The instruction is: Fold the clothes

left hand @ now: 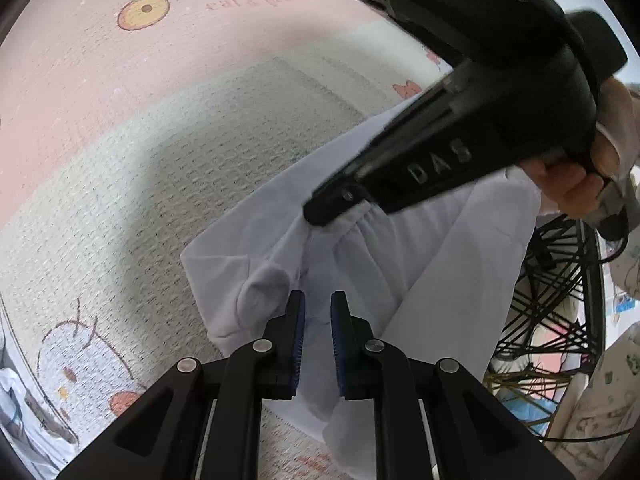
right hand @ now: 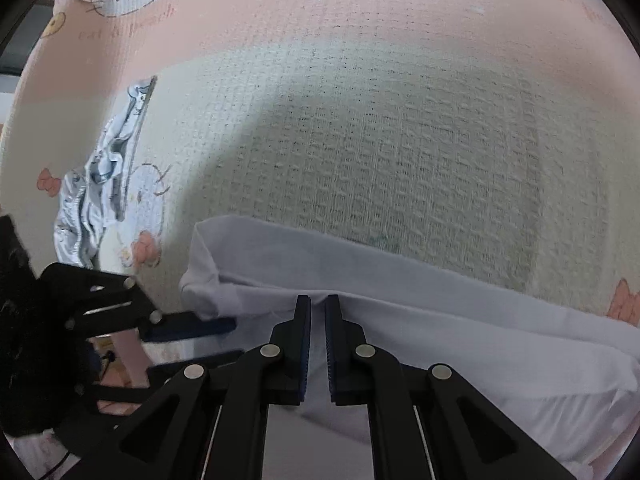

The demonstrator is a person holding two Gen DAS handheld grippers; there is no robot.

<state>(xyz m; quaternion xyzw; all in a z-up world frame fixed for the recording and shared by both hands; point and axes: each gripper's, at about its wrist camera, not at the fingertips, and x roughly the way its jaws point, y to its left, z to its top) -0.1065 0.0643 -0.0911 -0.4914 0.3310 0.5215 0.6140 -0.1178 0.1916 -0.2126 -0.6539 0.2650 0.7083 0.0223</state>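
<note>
Currently the white garment (left hand: 360, 264) hangs lifted over the mat (left hand: 120, 160), gripped at its upper edge by both grippers.

Left gripper (left hand: 318, 300): jaws nearly closed, a narrow gap between the blue pads (left hand: 301, 320). White cloth fills that gap and runs down past the fingers, so the gripper appears to pinch the garment. A rounded fold of cloth sits just left of the left finger.

Right gripper (right hand: 318, 304): jaws nearly closed, pads almost touching, with the garment's edge pinched at the tips. In the left wrist view this gripper (left hand: 320, 216) enters from the upper right, its tip bunching gathered cloth ahead of the left gripper. A hand (left hand: 568, 184) holds its handle.

Garment orientation: in the right wrist view the held edge runs left to right across the frame, from a folded corner (right hand: 200, 264) left of the tips to the far right border. The long axis follows that edge. The cloth drops toward the camera below it.

Clearance: ahead of both grippers the mat lies bare and wide. To the right gripper's left, a crumpled patterned cloth (right hand: 100, 184) lies on the mat, well apart from the garment. To the left gripper's right, a black wire frame (left hand: 552, 300) stands just beyond the garment's hanging edge.
</note>
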